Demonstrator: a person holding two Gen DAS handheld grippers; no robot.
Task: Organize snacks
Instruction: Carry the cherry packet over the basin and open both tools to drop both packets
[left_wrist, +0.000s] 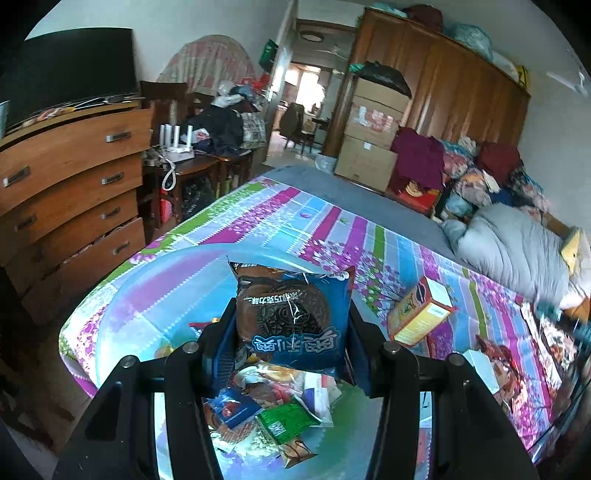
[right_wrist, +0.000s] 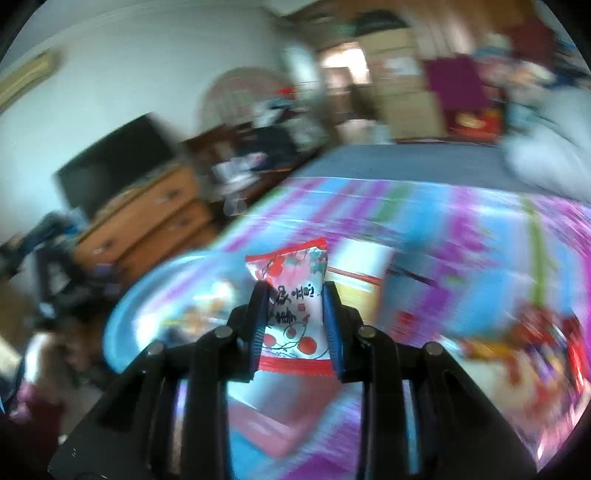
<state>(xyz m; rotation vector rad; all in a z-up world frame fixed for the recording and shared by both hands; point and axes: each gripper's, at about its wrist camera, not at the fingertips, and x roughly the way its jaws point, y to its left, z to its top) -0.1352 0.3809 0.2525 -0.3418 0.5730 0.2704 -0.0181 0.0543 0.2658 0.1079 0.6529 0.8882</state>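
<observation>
At the far left of the left wrist view stands a wooden chest of drawers (left_wrist: 74, 192) with a dark television (left_wrist: 70, 70) on top, beside the bed. On the bed lies a striped bedsheet (left_wrist: 280, 218) in purple, blue and green, and on it rests a clear blue plastic tub (left_wrist: 147, 291), whose rim curves around the near part of the picture. The left gripper (left_wrist: 291, 332) is above this tub, and its jaws pinch a blue cookie packet (left_wrist: 295, 314) from both sides; the packet shows a dark round chocolate cookie and stands upright between the fingers. Under it, inside the tub, lies a pile of small snack packets (left_wrist: 269, 413), among them a green one and a blue one. More to the right, an orange and yellow box (left_wrist: 421, 314) lies tilted on the sheet, apart from the tub, and a grey quilt (left_wrist: 517, 251) is bunched near the right edge. The right wrist view is much blurred. There the right gripper (right_wrist: 295, 317) has its jaws pressed on a white and red candy packet (right_wrist: 291, 306) with red round fruits printed on it, held above the sheet just right of the blue tub rim (right_wrist: 122, 306). Red wrappers (right_wrist: 535, 339) at the right are too blurred to name.
</observation>
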